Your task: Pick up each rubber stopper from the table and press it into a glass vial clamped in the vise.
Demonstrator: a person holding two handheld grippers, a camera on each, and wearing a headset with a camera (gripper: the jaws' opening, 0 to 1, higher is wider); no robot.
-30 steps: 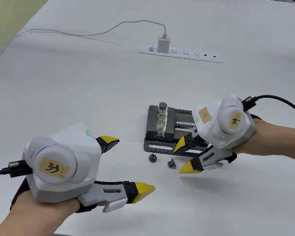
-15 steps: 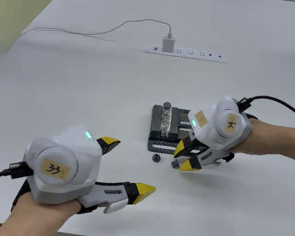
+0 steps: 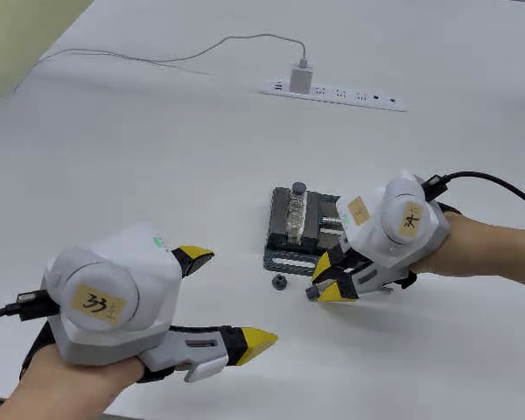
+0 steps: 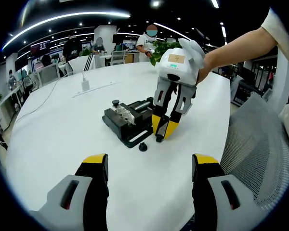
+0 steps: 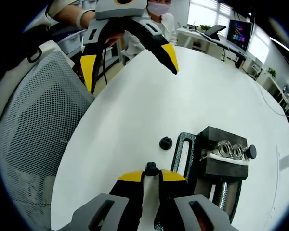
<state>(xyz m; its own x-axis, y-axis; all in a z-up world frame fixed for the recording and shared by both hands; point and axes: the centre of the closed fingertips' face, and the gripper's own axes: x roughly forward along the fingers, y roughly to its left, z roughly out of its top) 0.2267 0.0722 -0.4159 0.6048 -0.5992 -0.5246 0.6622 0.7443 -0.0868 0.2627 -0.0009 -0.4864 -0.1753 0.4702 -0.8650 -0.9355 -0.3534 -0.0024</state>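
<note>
Now the right gripper (image 3: 325, 284) is pinching a small dark rubber stopper (image 5: 151, 168) in narrow jaws for lifting to the black metal vise (image 3: 284, 254); the left gripper (image 3: 227, 296) is idling, jaws wide.

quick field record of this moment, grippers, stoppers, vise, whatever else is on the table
left gripper: jaws open, empty, over the table, well apart from the vise
right gripper: jaws shut on held stopper, just in front of the vise
held stopper: black, between the right jaw tips
loose stopper: on the table in front of the vise, untouched
vise: dark, clamping a row of vials
vials: end one capped with a stopper, two look open
power strip: far side, charger plugged in
</note>
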